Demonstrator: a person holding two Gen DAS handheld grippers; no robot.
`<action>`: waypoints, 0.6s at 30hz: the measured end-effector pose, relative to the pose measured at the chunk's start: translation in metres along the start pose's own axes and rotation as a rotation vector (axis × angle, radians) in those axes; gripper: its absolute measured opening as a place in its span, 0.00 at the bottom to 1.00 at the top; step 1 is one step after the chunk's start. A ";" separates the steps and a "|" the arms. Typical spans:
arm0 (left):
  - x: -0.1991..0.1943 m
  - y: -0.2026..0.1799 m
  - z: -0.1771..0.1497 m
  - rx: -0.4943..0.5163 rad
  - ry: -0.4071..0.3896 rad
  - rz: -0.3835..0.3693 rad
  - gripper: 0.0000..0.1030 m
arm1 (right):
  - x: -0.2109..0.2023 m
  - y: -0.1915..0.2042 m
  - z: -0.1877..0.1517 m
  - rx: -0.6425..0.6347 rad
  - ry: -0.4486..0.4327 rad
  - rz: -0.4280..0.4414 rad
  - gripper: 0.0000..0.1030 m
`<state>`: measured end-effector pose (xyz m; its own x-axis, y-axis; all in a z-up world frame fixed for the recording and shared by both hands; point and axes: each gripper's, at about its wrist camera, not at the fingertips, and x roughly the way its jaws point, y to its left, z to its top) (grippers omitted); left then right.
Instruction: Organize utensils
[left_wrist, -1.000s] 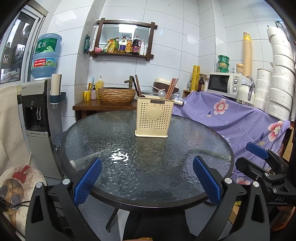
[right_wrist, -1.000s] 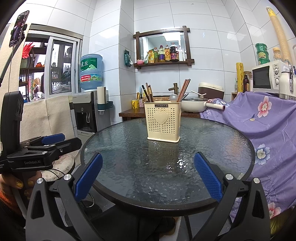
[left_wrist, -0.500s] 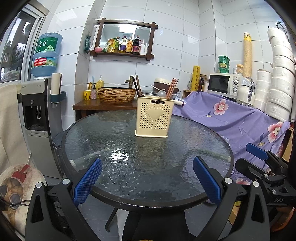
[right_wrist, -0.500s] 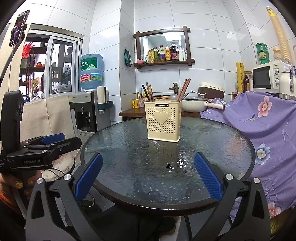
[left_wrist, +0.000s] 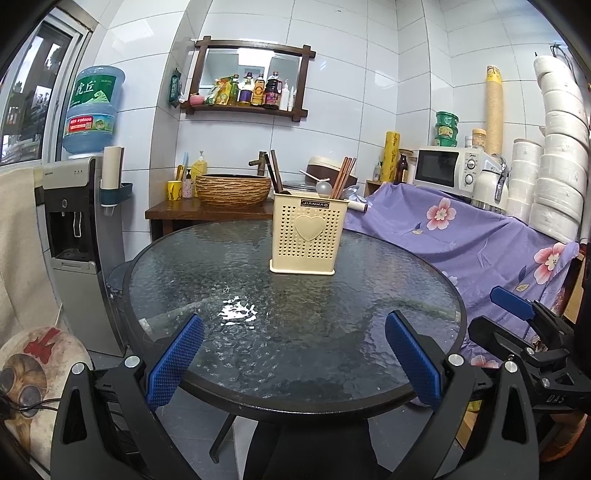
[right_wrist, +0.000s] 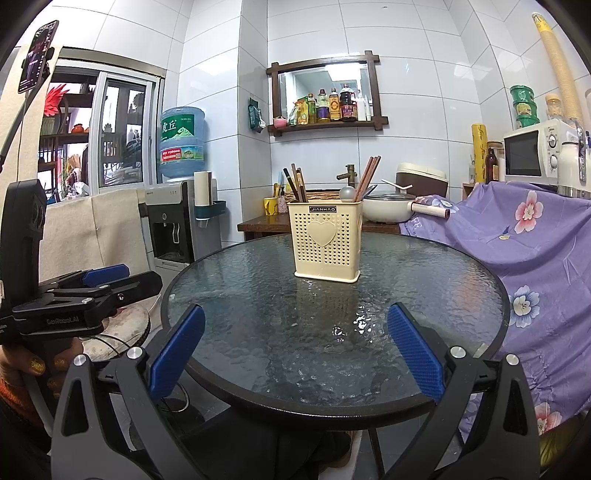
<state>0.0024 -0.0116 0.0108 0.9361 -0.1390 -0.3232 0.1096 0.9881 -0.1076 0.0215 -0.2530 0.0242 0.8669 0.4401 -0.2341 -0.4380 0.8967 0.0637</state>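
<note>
I am holding my left gripper (left_wrist: 293, 363) over the near edge of the round glass table (left_wrist: 229, 258), its blue pads spread wide apart with nothing between them. I am holding my right gripper (right_wrist: 295, 356) likewise at the near rim, fingers wide apart and empty. The cream utensil holder (left_wrist: 309, 238) is standing upright on the far half of the table, well apart from both grippers, heart emblem facing me. Dark chopsticks (right_wrist: 295, 184) are leaning in its left side; reddish-brown chopsticks (right_wrist: 366, 178) are leaning in its right side, with a metal spoon (right_wrist: 347, 192) showing between them. In the right wrist view my left gripper is appearing side-on at the left. A purple floral cloth (left_wrist: 461, 236) is lying to the right of the table.
</note>
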 end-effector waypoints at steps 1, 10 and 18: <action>0.000 0.000 0.000 -0.001 0.001 -0.001 0.94 | 0.000 0.000 0.000 0.000 0.000 0.000 0.95; 0.000 -0.002 0.000 0.004 0.000 0.003 0.94 | 0.001 0.000 -0.001 0.002 0.002 0.001 0.95; 0.000 -0.001 0.000 0.004 0.000 0.003 0.94 | 0.000 0.000 -0.001 0.001 0.002 0.002 0.95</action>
<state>0.0023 -0.0128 0.0113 0.9365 -0.1365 -0.3231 0.1084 0.9887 -0.1035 0.0217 -0.2529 0.0232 0.8657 0.4417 -0.2357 -0.4393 0.8959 0.0655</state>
